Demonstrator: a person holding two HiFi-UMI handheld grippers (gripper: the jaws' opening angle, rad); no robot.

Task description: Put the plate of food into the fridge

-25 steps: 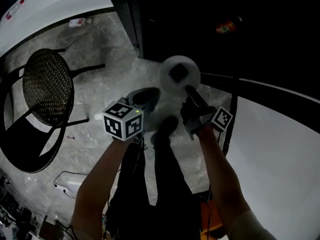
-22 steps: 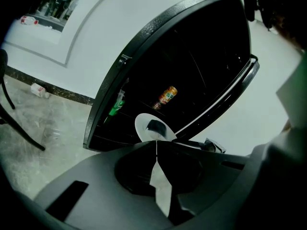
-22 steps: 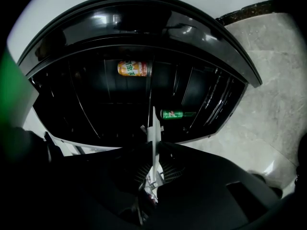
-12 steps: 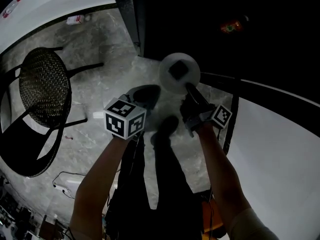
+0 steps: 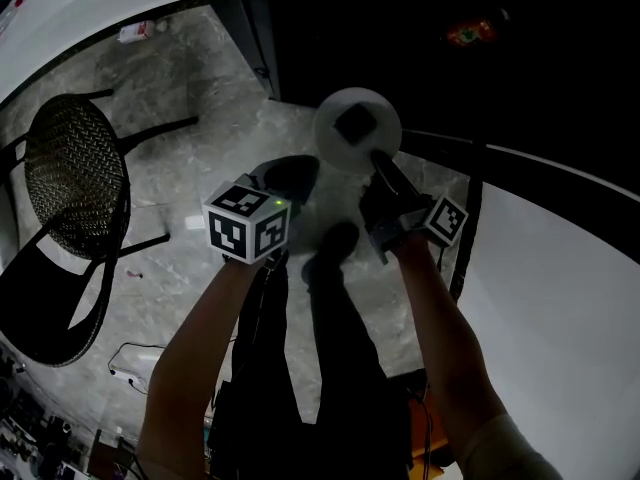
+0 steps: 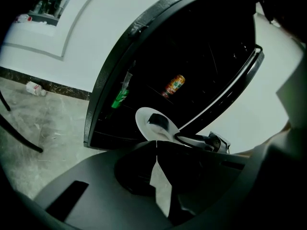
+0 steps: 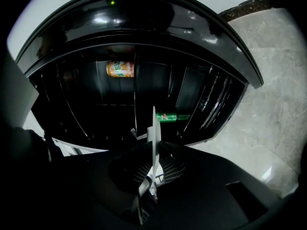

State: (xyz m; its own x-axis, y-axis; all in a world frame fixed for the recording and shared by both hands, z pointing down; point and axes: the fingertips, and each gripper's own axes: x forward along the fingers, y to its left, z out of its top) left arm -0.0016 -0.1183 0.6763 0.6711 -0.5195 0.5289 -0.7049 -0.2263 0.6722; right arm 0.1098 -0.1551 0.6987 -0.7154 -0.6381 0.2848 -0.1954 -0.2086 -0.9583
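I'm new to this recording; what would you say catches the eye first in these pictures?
A white plate with a dark piece of food, pinched at its rim in the right gripper's jaws, is held up before an open black fridge. Inside the dark fridge, an orange can and a green bottle stand out; a woven-seat chair stands on the floor at left.

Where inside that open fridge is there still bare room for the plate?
The fridge looks mostly bare, though its inside is dark. Only an orange can deep inside and a green bottle by the left wall show. The stretch between them, just behind the plate, seems free. Nowhere looks crowded.
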